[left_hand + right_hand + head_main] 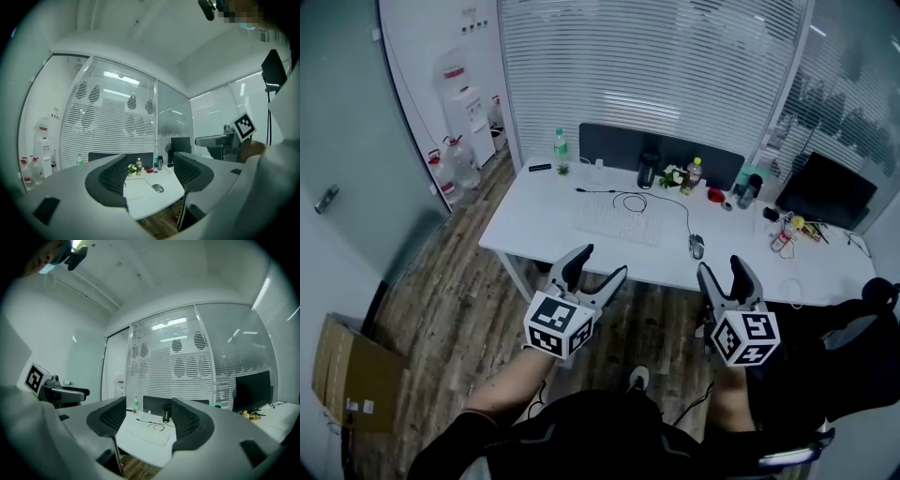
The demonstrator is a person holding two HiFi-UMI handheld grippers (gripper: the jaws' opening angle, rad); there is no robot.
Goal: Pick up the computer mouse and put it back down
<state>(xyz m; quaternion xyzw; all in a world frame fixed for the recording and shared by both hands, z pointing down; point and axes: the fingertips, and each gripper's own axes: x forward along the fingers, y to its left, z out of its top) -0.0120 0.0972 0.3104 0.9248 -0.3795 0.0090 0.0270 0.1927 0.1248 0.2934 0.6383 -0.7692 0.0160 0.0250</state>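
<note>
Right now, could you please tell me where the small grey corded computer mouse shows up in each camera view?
Head view: the grey corded computer mouse lies right of centre, near the desk's front edge.
Left gripper view: the mouse sits just below the picture's centre.
Right gripper view: the mouse is not visible.
Shared landmark: the long white desk.

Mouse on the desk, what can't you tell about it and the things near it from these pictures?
- The mouse: too small in the head view and the left gripper view to show its buttons or wheel.
- The mouse in the right gripper view: it does not show there, and I cannot tell what hides it.
- The green bottle: its label is too small to read in the head view.
</note>
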